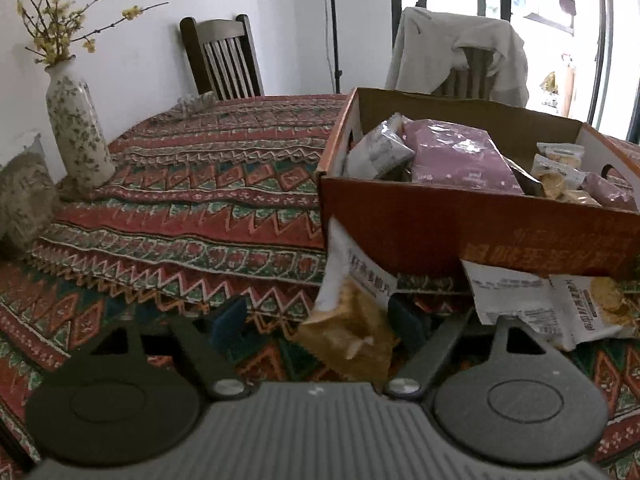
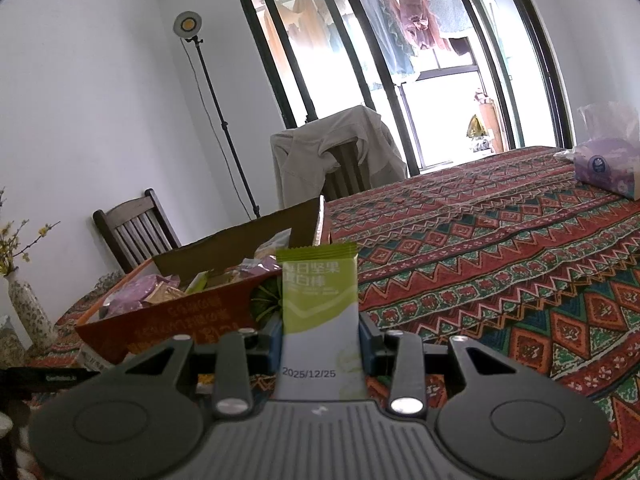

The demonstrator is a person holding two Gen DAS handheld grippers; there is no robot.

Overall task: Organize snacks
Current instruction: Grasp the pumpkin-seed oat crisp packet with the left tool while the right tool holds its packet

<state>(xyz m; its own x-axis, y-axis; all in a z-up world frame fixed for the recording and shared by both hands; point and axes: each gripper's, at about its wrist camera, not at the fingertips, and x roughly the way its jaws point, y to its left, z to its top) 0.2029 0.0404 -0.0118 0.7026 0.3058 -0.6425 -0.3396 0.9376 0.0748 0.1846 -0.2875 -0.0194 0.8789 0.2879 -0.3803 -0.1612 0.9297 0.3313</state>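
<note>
Both units, the left gripper [image 1: 320, 322] and the right gripper [image 2: 320, 340], are showing a ribbed grey housing nearest the camera, flanked by two dark round discs, silver screw heads at the linkage pivots, black angled arms and blue-padded fingers [image 2: 273, 344] ahead.
</note>
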